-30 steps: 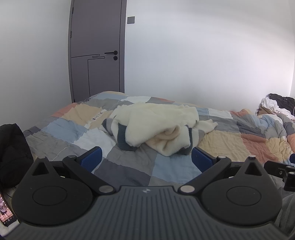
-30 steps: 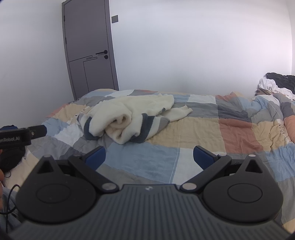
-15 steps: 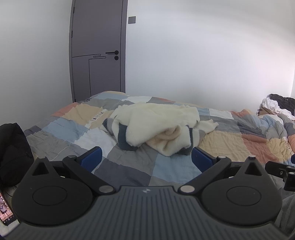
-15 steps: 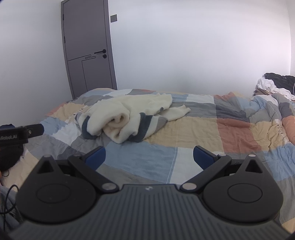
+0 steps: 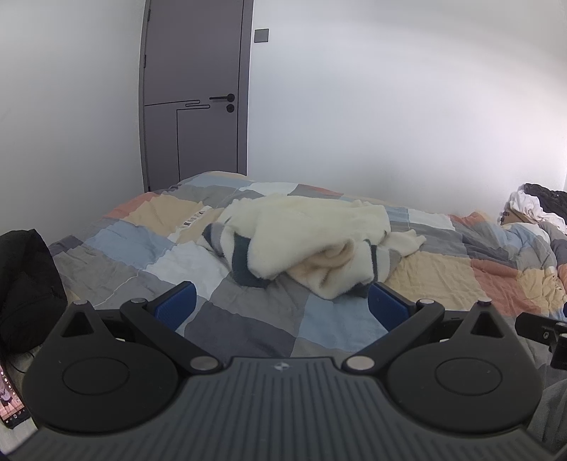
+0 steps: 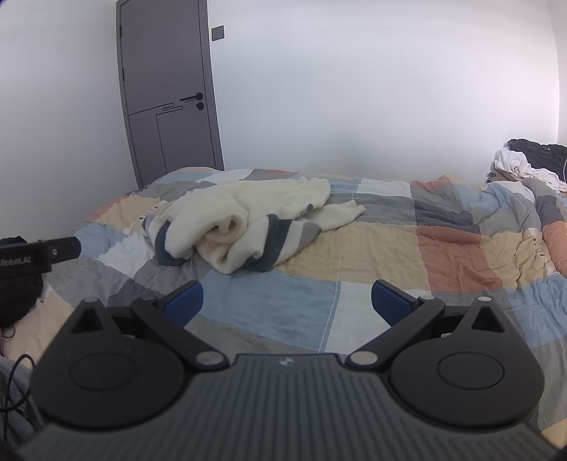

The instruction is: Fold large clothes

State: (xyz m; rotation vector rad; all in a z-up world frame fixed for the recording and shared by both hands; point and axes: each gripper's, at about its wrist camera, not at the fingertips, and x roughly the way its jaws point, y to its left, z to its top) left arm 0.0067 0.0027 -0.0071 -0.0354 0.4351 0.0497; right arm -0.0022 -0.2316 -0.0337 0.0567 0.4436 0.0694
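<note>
Soft cloth on the bed, matt plastic up close.

Fleecy, napped cream garment [image 5: 312,241] with dark knit bands, heaped on a crumpled woven patchwork quilt [image 6: 389,248]. Matt black plastic on the left gripper [image 5: 281,305] and right gripper [image 6: 286,299], ribbed at 6 o'clock, dotted with dull metal pivots; finely textured blue rubbery fingers [image 5: 175,305]. Smooth satin grey door [image 5: 195,106] at 11 o'clock; smooth matt painted wall [image 6: 354,88].

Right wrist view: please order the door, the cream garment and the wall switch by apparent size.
1. Door
2. Cream garment, close to the door; nearer the camera, so unsure
3. Wall switch, clearly smallest
</note>
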